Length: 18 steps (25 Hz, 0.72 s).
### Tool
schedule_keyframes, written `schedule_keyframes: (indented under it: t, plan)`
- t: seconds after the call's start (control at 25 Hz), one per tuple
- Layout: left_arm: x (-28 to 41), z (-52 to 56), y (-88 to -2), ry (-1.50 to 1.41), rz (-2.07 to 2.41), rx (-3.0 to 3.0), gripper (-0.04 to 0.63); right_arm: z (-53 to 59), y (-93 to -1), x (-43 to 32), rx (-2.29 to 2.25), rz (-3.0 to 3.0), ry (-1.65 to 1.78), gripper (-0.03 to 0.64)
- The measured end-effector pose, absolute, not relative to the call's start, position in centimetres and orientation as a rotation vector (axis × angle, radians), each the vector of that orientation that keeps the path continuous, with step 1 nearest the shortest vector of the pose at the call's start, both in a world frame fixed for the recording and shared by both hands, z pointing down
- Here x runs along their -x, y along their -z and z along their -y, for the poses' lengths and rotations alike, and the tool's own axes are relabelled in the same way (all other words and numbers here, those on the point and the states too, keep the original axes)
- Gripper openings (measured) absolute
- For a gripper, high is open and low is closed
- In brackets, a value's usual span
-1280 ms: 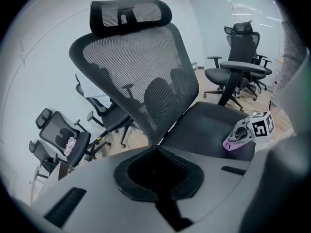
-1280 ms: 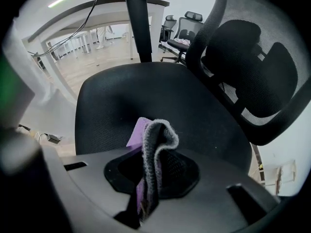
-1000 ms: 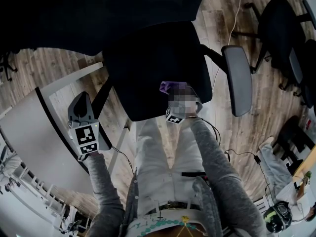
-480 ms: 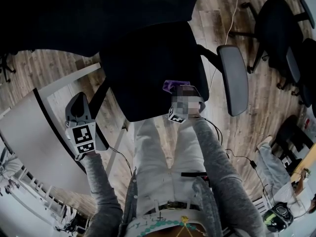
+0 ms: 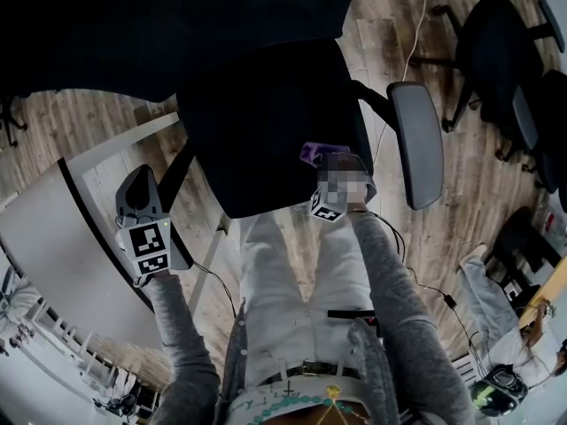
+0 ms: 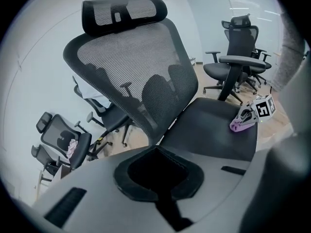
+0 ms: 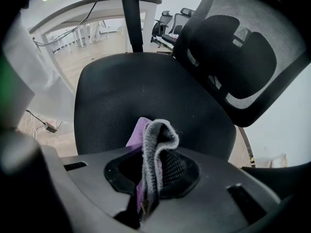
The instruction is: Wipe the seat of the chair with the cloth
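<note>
The black office chair's seat (image 5: 266, 122) fills the middle of the head view, below its mesh backrest (image 6: 136, 67). My right gripper (image 5: 330, 180) is at the seat's near right edge, shut on a folded cloth (image 5: 312, 153), purple on one side and grey on the other. The cloth (image 7: 155, 144) stands pinched between the jaws and hangs over the seat (image 7: 146, 86). In the left gripper view the cloth (image 6: 239, 125) rests on the seat's edge under the right gripper (image 6: 252, 114). Off the chair's left side, my left gripper (image 5: 137, 197) is shut and holds nothing.
A grey armrest (image 5: 416, 144) juts out on the seat's right. A white desk (image 5: 53, 246) lies to the left, close to the left gripper. More black chairs (image 5: 505, 51) stand at the far right on the wooden floor, where a cable (image 5: 416, 25) trails. My own legs (image 5: 301, 273) stand against the seat's front.
The right gripper has slid the cloth a little to the right along the seat's near edge. The left gripper has shifted slightly left and otherwise stays as it was.
</note>
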<state>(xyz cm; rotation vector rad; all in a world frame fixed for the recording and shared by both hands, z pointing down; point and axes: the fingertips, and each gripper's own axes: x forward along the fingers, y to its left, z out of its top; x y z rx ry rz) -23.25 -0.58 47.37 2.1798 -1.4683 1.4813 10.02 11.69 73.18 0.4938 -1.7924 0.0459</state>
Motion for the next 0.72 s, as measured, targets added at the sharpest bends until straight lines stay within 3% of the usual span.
schedule_keyframes:
  t: [0.72]
  plan:
    - [23.4, 0.5, -47.6, -1.505, 1.464, -2.175, -0.002, -12.1, -72.0, -15.6, -0.562, 1.751, -0.042, 0.051]
